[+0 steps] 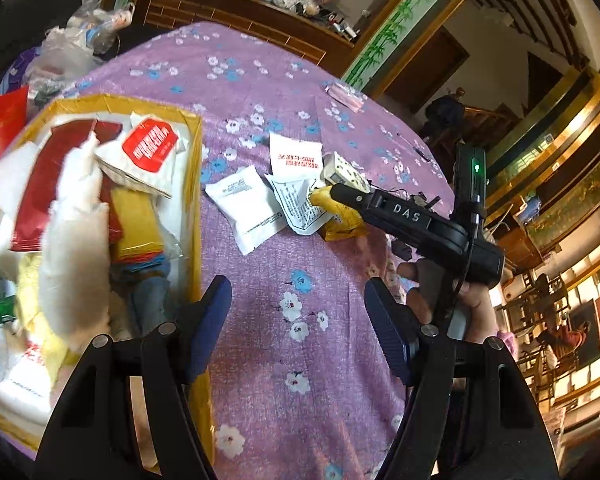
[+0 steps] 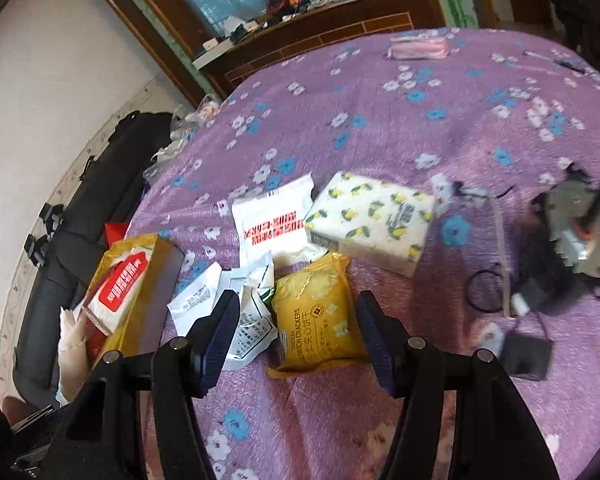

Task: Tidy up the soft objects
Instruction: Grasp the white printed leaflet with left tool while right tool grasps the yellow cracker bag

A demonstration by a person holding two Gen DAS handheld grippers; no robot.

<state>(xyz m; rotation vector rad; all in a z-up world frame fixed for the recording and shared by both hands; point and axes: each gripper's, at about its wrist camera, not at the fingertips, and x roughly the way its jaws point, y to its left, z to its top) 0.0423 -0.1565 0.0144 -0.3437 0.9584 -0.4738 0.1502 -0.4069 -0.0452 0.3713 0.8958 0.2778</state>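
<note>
Right wrist: open right claw (image 2: 296, 332) above yellow cracker packet (image 2: 316, 312).

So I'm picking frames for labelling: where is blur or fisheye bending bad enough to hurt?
Left wrist view: the white fluffy item in the yellow box is smeared, while the packets on the cloth are sharp; room edges bow strongly. Right wrist view: the grey device at right is streaked, but the cracker packet print reads fine.

One yellow cracker pack (image 2: 316, 312), one lemon-print tissue pack (image 2: 374, 222), three white packets (image 2: 272, 224).
</note>
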